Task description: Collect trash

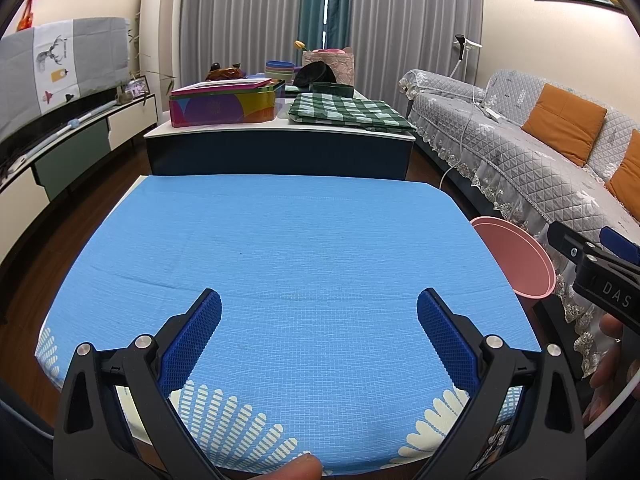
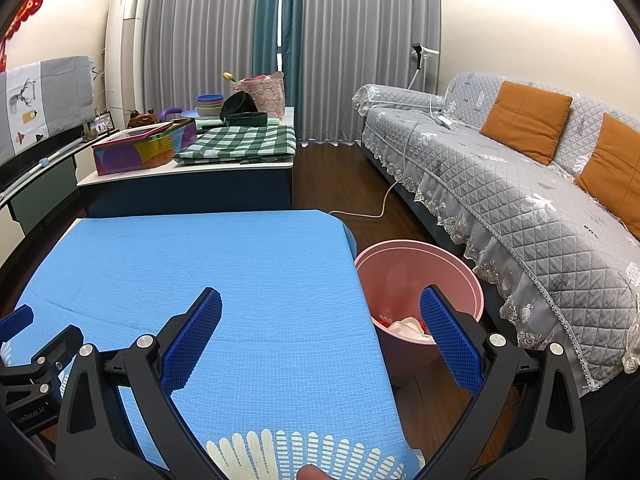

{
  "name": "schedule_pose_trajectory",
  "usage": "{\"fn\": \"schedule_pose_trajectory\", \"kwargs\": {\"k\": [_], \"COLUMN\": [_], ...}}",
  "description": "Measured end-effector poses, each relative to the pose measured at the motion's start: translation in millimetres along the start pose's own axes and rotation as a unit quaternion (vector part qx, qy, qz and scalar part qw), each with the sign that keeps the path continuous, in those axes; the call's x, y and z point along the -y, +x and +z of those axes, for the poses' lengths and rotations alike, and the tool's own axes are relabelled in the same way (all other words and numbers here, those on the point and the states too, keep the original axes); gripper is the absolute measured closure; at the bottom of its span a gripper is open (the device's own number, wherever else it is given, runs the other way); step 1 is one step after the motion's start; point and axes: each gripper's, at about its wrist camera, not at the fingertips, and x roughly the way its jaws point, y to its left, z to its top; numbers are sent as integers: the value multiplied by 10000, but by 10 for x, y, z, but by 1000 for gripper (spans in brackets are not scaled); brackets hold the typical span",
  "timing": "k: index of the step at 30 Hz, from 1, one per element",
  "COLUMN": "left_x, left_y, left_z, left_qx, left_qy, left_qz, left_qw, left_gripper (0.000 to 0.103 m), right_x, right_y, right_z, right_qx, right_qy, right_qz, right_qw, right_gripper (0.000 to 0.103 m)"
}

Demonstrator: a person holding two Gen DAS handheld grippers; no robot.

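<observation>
Lying in the pink bin point(image 2: 420, 276), trash point(image 2: 408, 326) sits between the spread right claw point(image 2: 320, 308) tips.

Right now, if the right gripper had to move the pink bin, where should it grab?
Take the pink bin by its thin upper rim, from above on the near side, one finger inside. It stands upright and open on the floor beside the table; its body looks too wide for the jaws.

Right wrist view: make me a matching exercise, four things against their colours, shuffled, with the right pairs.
Things:
1. bin
2. tablecloth
3. cushion
4. sofa cover

Colours:
A. orange
B. grey
C. pink
D. blue

Pairs: 1-C, 2-D, 3-A, 4-B
</observation>
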Motion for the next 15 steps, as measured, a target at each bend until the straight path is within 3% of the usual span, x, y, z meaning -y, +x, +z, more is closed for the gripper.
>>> {"fn": "schedule_pose_trajectory", "kwargs": {"k": [15], "left_x": [16], "left_y": [59], "left_z": [23], "left_qx": [-80], "left_qy": [-94], "left_qz": [96], "left_qw": [9999], "left_gripper": [8], "right_x": [-13], "right_y": [90], "right_z": [-28], "right_qx": [-90], "right_qy": [37], "right_qz": [-46], "right_qw": [9999], "right_gripper": [5]}}
